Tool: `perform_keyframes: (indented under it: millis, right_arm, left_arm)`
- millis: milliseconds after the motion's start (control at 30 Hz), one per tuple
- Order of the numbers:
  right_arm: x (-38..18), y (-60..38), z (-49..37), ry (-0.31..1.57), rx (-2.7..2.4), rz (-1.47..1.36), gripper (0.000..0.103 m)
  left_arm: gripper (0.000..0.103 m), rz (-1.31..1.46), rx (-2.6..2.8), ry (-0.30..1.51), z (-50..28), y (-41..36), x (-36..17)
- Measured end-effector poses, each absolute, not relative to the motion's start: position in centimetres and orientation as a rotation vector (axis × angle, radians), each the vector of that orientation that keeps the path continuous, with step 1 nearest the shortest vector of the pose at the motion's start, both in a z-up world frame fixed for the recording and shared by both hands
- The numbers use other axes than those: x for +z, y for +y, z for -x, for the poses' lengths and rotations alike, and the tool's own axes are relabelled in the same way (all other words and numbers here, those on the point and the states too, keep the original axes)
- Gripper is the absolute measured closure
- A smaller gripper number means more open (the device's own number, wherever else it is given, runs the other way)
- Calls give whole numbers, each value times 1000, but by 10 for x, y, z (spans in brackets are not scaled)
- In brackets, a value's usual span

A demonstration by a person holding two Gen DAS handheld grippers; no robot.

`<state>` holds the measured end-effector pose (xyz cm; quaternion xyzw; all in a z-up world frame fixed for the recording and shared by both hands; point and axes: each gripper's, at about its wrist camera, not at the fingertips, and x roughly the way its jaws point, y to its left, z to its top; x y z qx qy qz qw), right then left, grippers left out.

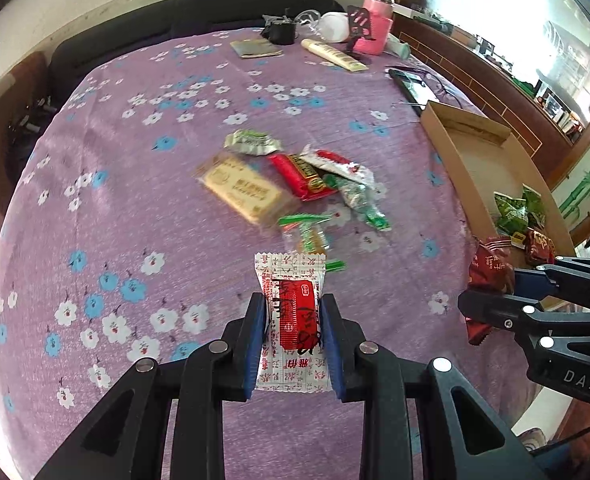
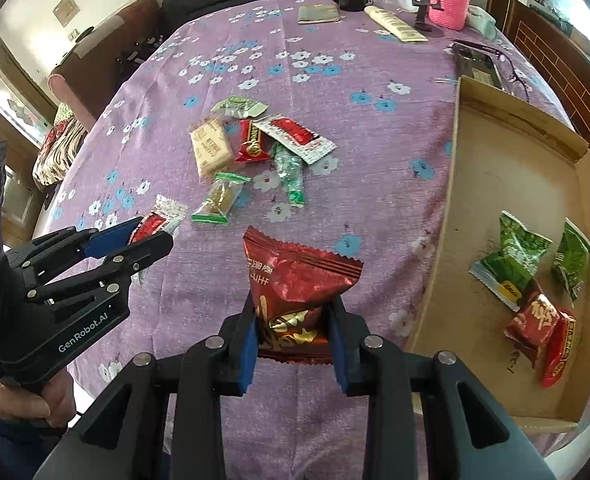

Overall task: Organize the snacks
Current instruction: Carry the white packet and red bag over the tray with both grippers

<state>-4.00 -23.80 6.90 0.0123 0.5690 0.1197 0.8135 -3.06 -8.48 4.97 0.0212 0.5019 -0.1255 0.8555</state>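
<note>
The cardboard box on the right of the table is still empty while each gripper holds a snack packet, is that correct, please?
Not quite: the cardboard box is not empty. The right wrist view shows two green packets and red packets lying in it. Each gripper does hold a snack packet.

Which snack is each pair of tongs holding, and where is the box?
White-and-red packet (image 1: pixel 295 312), left wrist view: its red label.
Dark red bag (image 2: pixel 295 280), right wrist view: its crinkled middle.
Cardboard box (image 2: pixel 495 168), right wrist view: its bare floor.

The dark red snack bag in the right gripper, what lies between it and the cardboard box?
Only bare purple flowered tablecloth shows between the dark red snack bag, held by the right gripper, and the cardboard box wall, as the right wrist view shows.
</note>
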Motion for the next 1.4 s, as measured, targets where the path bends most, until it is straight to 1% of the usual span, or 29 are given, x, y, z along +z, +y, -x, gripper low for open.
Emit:
perform_keyframes:
  millis: [700,1167,1400]
  right_arm:
    - [88,-325,55,1149,119,-152,73]
    - [84,-384,71,1146,-16,-256,73]
    - [79,-403,79,1160,-53,-284,73]
  left_arm:
    - [75,-151,-374,1000,24,-163,71]
    - [75,-230,-509,966,26,-225,84]
    - [75,-275,-588,964,35,-259,83]
